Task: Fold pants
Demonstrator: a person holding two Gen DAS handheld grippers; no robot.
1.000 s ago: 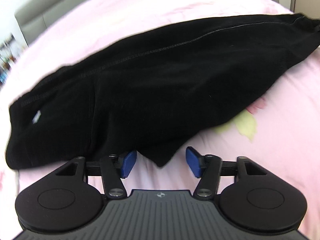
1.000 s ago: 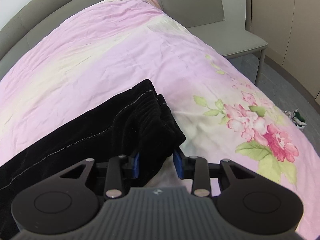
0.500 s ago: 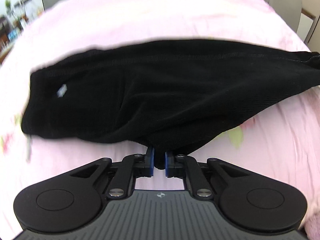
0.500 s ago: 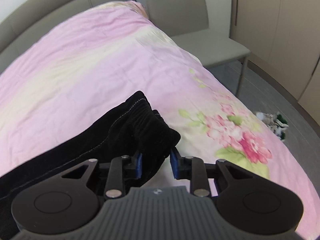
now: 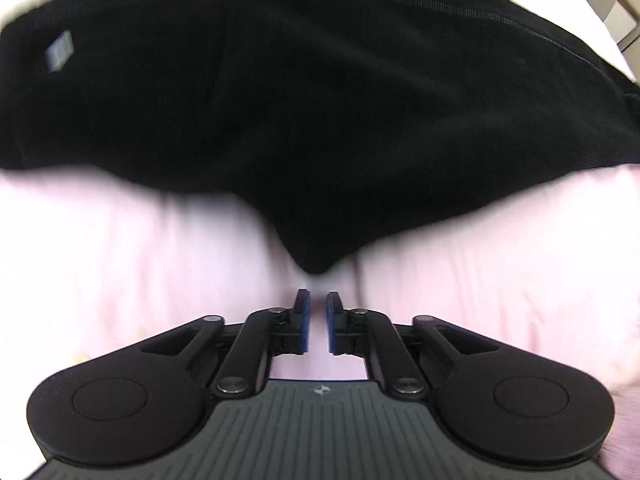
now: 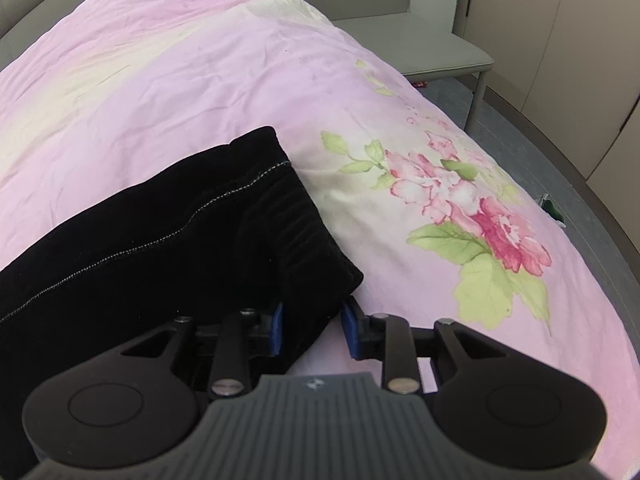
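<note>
Currently the left gripper (image 5: 319, 305) is clenched empty, short of the black pants (image 5: 320, 100); re-grip the crotch point; right gripper (image 6: 312, 322) pinches the cuff (image 6: 296, 240); keep tension.

left hand-held gripper (image 5: 318, 312): closed, empty | right hand-held gripper (image 6: 312, 326): clamping cloth

Left tongs (image 5: 318, 312) at bottom centre, blue pads (image 5: 304, 322) drawn almost together, only narrow gap, nothing between them. Black pants (image 5: 320, 92) spread across upper frame, blurred; pointed fold hangs just beyond pad tips, apart from them. Small grey label (image 5: 59, 50) upper left. Pink bed cover (image 5: 120, 264) beneath.
</note>
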